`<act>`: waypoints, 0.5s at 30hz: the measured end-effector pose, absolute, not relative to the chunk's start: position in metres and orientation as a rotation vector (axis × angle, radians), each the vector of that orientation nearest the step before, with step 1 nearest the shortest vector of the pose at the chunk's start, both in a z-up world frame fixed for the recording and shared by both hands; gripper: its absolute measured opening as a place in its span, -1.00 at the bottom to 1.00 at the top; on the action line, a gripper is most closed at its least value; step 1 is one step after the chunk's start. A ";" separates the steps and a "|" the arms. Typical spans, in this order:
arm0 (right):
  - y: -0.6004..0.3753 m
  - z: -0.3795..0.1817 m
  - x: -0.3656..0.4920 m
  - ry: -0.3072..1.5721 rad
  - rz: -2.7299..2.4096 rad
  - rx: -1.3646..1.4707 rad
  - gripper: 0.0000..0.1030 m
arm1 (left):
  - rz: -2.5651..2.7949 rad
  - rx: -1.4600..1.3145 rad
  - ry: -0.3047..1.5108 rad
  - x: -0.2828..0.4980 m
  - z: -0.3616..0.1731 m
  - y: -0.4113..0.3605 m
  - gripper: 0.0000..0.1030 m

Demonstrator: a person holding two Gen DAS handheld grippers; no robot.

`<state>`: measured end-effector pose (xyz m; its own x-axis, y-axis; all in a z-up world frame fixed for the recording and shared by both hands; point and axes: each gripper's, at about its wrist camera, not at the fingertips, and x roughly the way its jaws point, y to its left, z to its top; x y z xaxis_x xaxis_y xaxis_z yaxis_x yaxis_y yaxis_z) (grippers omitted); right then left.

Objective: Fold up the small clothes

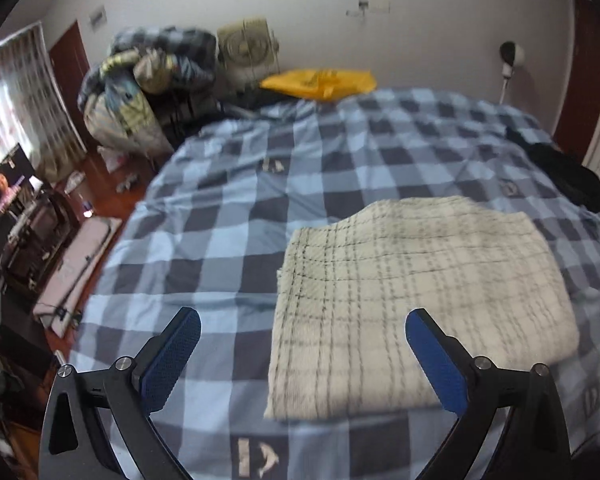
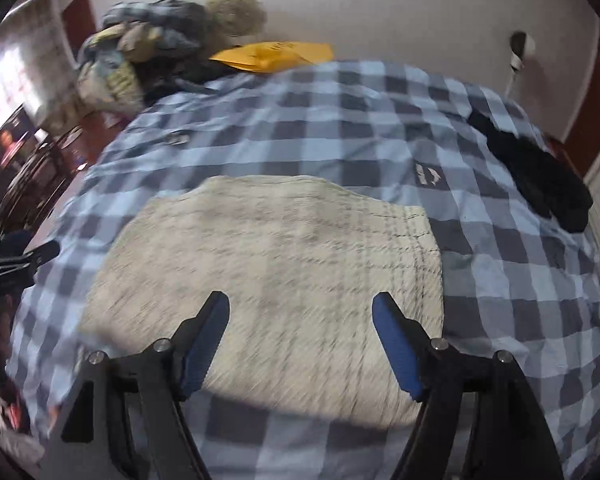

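A cream garment with thin dark check lines point(image 1: 420, 292) lies folded flat in a rough rectangle on the blue checked bedspread point(image 1: 228, 208). It also shows in the right wrist view point(image 2: 276, 272). My left gripper point(image 1: 302, 320) is open and empty, held above the garment's near left part. My right gripper point(image 2: 300, 306) is open and empty, held above the garment's near edge. The left gripper point(image 2: 20, 256) shows at the left edge of the right wrist view, beside the bed. A black garment point(image 2: 536, 172) lies crumpled at the bed's far right.
A yellow bag point(image 1: 320, 80) lies at the head of the bed. A pile of bedding and bags point(image 1: 148, 80) stands at the far left, with a fan point(image 1: 246, 48) behind it. A lit screen point(image 1: 12, 188) and furniture stand left of the bed.
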<state>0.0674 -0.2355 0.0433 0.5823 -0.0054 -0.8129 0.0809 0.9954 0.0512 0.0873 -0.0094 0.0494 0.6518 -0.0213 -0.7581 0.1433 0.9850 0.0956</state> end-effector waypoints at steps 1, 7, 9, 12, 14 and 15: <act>-0.230 0.044 0.061 0.945 -0.038 0.095 0.39 | -0.102 0.150 0.846 0.075 0.054 -0.008 1.00; -0.213 0.038 0.003 0.922 -0.051 0.153 0.70 | -0.201 0.157 0.833 0.005 0.058 -0.012 1.00; -0.212 0.027 -0.009 0.924 -0.078 0.145 0.70 | -0.243 0.160 0.847 -0.008 0.050 -0.017 1.00; -0.212 0.009 -0.020 0.913 -0.119 0.126 0.70 | -0.240 0.171 0.792 -0.023 0.036 -0.021 1.00; -0.208 -0.006 -0.024 0.911 -0.161 0.068 0.70 | -0.207 0.182 0.771 -0.025 0.027 -0.021 1.00; -0.207 -0.012 -0.023 0.923 -0.167 0.047 0.70 | -0.206 0.183 0.787 -0.024 0.023 -0.021 1.00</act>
